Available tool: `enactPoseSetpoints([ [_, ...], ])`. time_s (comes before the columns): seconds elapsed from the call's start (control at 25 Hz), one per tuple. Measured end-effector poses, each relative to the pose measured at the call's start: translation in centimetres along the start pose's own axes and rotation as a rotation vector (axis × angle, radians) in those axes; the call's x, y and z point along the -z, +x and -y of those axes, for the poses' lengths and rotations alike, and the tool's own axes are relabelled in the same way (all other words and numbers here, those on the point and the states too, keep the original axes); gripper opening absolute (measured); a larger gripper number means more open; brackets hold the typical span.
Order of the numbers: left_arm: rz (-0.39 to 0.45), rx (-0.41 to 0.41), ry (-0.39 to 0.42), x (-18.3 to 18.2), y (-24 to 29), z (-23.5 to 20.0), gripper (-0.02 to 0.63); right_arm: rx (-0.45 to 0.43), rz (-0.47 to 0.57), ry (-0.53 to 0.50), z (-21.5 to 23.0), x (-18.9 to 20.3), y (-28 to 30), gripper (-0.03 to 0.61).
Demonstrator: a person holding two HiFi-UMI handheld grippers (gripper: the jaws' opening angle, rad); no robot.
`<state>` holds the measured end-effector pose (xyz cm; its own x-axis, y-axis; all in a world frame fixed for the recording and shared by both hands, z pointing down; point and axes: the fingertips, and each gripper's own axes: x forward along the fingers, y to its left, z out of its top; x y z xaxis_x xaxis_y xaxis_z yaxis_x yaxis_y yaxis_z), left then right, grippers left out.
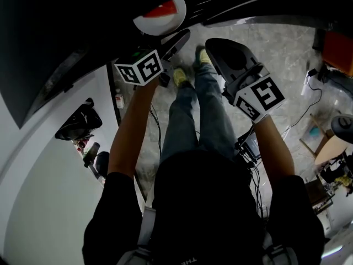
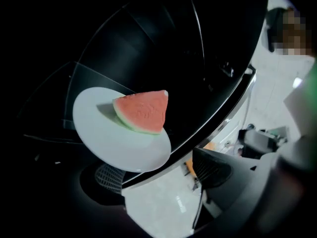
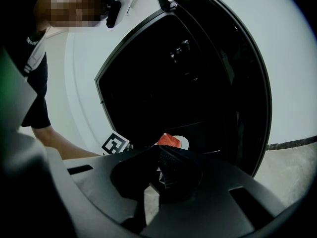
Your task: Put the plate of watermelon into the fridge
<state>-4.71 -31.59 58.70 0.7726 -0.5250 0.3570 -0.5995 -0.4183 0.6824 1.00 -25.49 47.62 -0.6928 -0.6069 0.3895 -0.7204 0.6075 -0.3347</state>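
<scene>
A white plate [image 2: 114, 138] with a red watermelon wedge [image 2: 143, 110] lies on a dark glass shelf inside the black fridge [image 2: 148, 43]. My left gripper [image 2: 161, 175] is open just in front of the plate's near rim, its pads [image 2: 213, 168] off the plate. In the head view the plate [image 1: 161, 16] lies just beyond the left gripper [image 1: 176, 40]. My right gripper [image 1: 229, 57] hangs to the right, shut and empty. In the right gripper view the wedge [image 3: 167, 140] and plate [image 3: 184, 143] show past that gripper [image 3: 161, 168].
The fridge's silver-edged front [image 2: 223, 108] runs diagonally beside the plate. Below are the person's legs [image 1: 198, 120] on a marble floor [image 1: 281, 54] with cables [image 1: 309, 101]. A white wall [image 1: 49, 164] with a black bag [image 1: 77, 123] is at left, and clutter [image 1: 336, 142] at right.
</scene>
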Motion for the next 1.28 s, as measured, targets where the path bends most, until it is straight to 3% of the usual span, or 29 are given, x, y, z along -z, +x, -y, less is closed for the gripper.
enactPoseSetpoints([
  [0.12, -0.018, -0.078, 0.060, 0.0, 0.0, -0.9, 0.419, -0.001, 0.003, -0.002, 0.0, -0.1, 0.3, 0.014],
  [0.24, -0.018, -0.144, 0.058, -0.2, -0.1, -1.8, 0.385, 0.000, 0.002, -0.010, 0.1, -0.1, 0.2, 0.014],
  [0.28, -0.020, -0.159, 0.041, -0.3, -0.1, -2.1, 0.307, 0.003, 0.001, -0.013, 0.1, -0.1, 0.0, 0.014],
  [0.32, -0.022, -0.163, 0.019, -0.3, -0.1, -2.2, 0.286, 0.005, 0.000, -0.015, 0.2, -0.1, -0.1, 0.014],
  [0.44, -0.025, -0.151, -0.045, -0.5, 0.0, -2.1, 0.260, 0.007, -0.002, -0.013, 0.2, 0.0, -0.3, 0.014],
  [0.68, 0.013, -0.154, -0.212, -1.5, 0.2, -2.5, 0.141, 0.010, -0.001, -0.015, 0.3, -0.4, 0.1, 0.014],
  [0.84, 0.044, -0.120, -0.294, -1.9, 0.0, -2.5, 0.130, 0.007, 0.001, -0.015, 0.2, -0.7, 0.4, 0.014],
  [0.92, 0.034, -0.106, -0.264, -1.8, 0.1, -2.2, 0.148, 0.007, 0.001, -0.014, 0.3, -0.8, 0.5, 0.014],
  [1.0, 0.007, -0.122, -0.192, -1.5, 0.1, -2.2, 0.253, 0.003, 0.002, -0.013, 0.3, -0.8, 0.7, 0.014],
  [1.08, -0.022, -0.163, -0.106, -1.0, -0.3, -2.4, 0.287, 0.001, 0.002, -0.013, 0.2, -0.8, 0.8, 0.014],
  [1.24, -0.061, -0.229, -0.050, -0.5, -1.2, -3.0, 0.281, -0.002, 0.002, -0.014, -0.1, -0.9, 1.0, 0.014],
  [1.28, -0.067, -0.243, -0.057, -0.4, -1.4, -3.2, 0.215, -0.003, 0.001, -0.015, -0.1, -0.9, 1.0, 0.014],
])
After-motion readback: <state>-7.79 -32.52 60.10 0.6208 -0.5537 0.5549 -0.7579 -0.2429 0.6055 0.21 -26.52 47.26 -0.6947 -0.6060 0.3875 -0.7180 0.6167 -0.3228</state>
